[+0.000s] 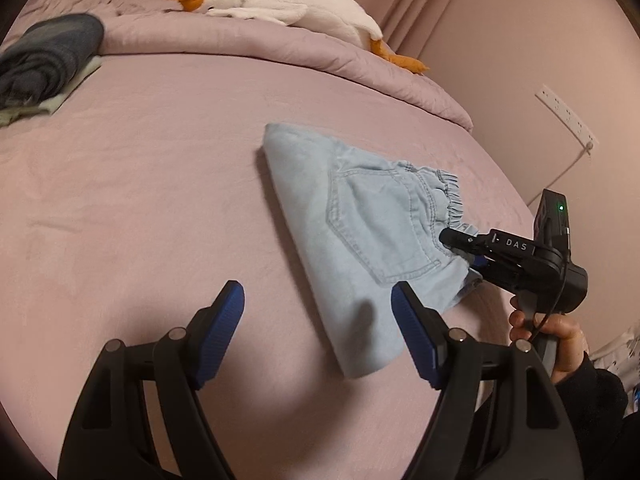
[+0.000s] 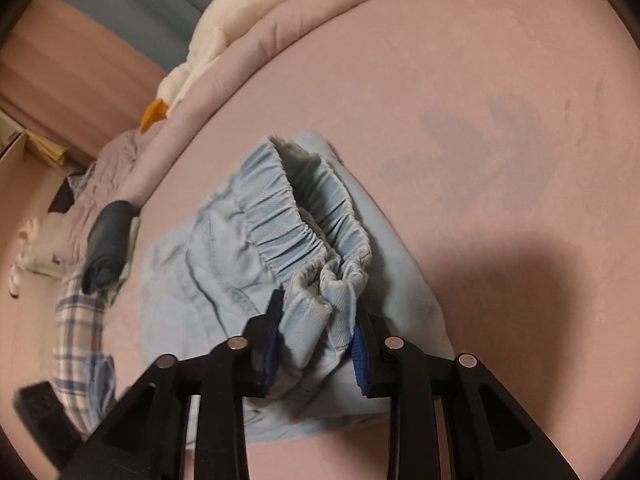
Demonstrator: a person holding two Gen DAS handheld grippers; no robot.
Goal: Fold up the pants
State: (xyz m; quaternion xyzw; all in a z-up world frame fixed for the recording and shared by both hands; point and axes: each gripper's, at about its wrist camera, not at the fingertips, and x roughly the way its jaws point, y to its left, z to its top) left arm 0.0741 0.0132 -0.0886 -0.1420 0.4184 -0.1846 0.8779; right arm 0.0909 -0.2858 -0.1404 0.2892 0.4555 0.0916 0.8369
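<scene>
Light blue denim pants point(image 1: 360, 232) lie folded into a compact wedge on the pink bed sheet point(image 1: 140, 200), back pocket up and elastic waistband toward the right. My left gripper point(image 1: 318, 300) is open and empty, just above the sheet at the pants' near edge; its right finger point(image 1: 408, 316) overlaps the fabric. My right gripper point(image 2: 318, 312) is shut on the bunched waistband point(image 2: 316, 248) of the pants point(image 2: 192, 280). It also shows in the left wrist view point(image 1: 460, 242), reaching in from the right.
A plush goose point(image 1: 280, 4) lies on the rolled pink duvet point(image 1: 240, 44) at the back. A stack of dark folded clothes point(image 1: 44, 64) sits at the far left. A plaid garment point(image 2: 76, 328) lies by the bed edge. A power strip point(image 1: 568, 114) hangs on the wall to the right.
</scene>
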